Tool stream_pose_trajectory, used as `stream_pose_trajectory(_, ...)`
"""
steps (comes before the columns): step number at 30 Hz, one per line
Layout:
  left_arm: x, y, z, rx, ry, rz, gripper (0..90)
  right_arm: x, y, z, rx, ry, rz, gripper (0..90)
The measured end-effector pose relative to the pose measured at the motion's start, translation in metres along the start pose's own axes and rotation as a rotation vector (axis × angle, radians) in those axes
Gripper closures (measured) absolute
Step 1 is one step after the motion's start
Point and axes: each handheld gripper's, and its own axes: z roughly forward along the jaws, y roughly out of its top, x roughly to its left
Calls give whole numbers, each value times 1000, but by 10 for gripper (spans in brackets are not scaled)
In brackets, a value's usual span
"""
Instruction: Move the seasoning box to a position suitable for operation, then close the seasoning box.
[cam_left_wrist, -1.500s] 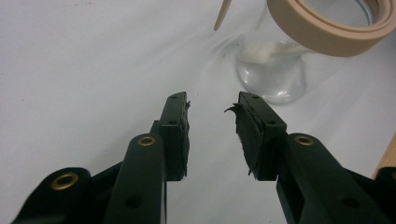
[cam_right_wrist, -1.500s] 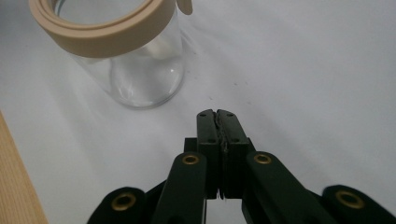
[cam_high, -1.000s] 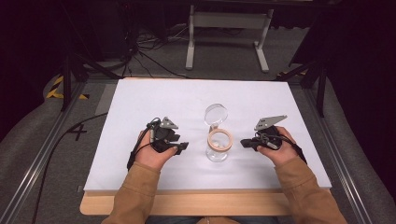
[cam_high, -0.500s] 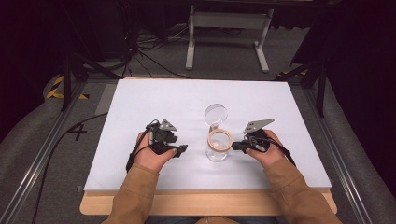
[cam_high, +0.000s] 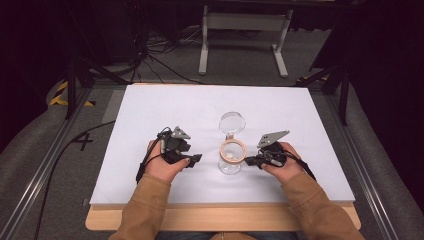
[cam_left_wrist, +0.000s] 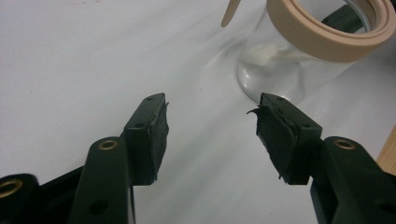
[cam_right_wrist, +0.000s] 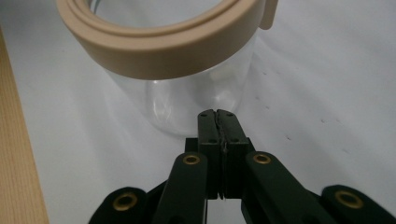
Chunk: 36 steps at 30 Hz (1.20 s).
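Left gripper (cam_high: 194, 159) left of the glass jar (cam_high: 231, 161), on the white table sheet (cam_high: 150, 115); jaws wide apart, just opened further, nothing between them, pads (cam_left_wrist: 156, 133) aimed past the jar's base. Jar upright near the sheet's front middle, tan ring at its mouth, round clear lid (cam_high: 232, 122) hinged open behind it, something small and white inside. Right gripper (cam_high: 251, 161) just right of the jar, jaws pressed together on nothing, tips close to the glass wall; touching or not, cannot tell. Likely risk: a push from those shut tips sliding or tipping the unheld jar, spilling its contents. Also possible: slipping on smooth, curved glass.
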Motion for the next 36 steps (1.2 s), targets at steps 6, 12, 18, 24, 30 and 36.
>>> stream_pose_trajectory(6, 0, 1, 1, 6, -12, -6, 442, 5, 0, 2, 9, 9, -19, 897)
stream_pose_trajectory(12, 0, 2, 2, 8, -15, 2, 447, 7, 0, 2, 2, 18, -31, 897)
stream_pose_trajectory(18, 3, 5, 0, 2, -49, 35, 567, 5, 2, -17, -50, 15, -11, 899)
stream_pose_trajectory(24, 2, 8, 0, -2, -84, 48, 692, 7, 4, -30, -89, 21, -7, 899)
stream_pose_trajectory(30, 3, 11, 0, -7, -96, 46, 705, 7, 5, -41, -128, 34, 0, 899)
stream_pose_trajectory(36, 5, 22, -6, -91, -109, -23, 705, 9, 14, -49, -177, 63, 3, 900)
